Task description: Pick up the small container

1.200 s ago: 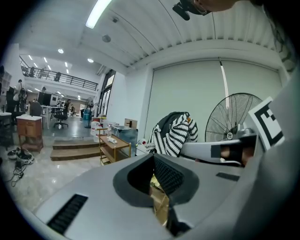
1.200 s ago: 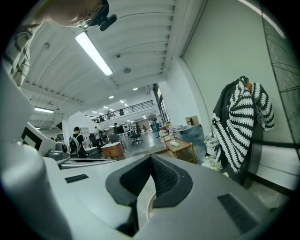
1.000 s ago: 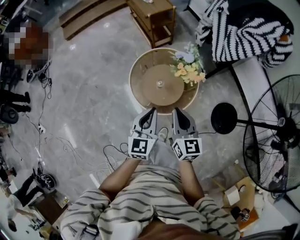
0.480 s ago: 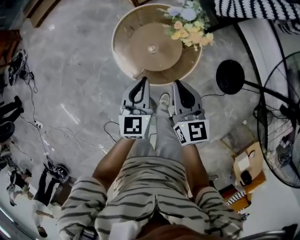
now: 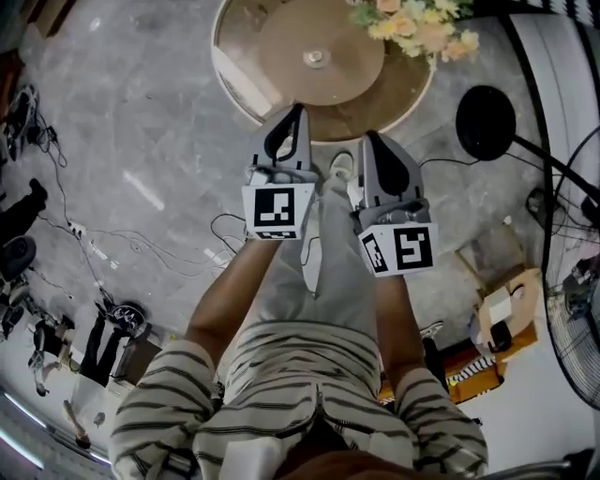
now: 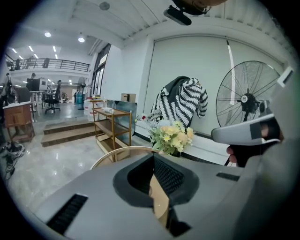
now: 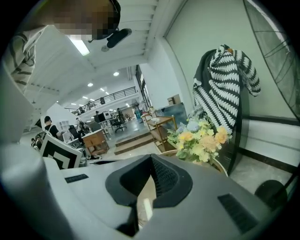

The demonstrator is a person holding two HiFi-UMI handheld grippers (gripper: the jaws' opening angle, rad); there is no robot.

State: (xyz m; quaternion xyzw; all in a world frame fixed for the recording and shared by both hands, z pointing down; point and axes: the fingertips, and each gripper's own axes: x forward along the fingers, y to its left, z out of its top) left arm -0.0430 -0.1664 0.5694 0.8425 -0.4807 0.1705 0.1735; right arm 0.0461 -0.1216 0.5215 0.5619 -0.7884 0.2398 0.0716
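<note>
Ahead of you: round wooden table [image 5: 239,66], yellow and white flowers [image 5: 422,28] at its far right edge. Right of table, black fan base [image 5: 486,122] on grey marble floor [image 5: 141,141]; wire fan head [image 6: 244,99] near wall. Cables [image 5: 141,239] trail across floor at your left. Cardboard box [image 5: 502,314] at your right. Striped garment [image 6: 183,101] hangs behind flowers; wooden shelf [image 6: 112,124] beyond table.

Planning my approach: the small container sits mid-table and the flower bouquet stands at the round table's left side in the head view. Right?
No. The head view shows the flower bouquet at the round table's right side, not the left. The small container does sit mid-table.
</note>
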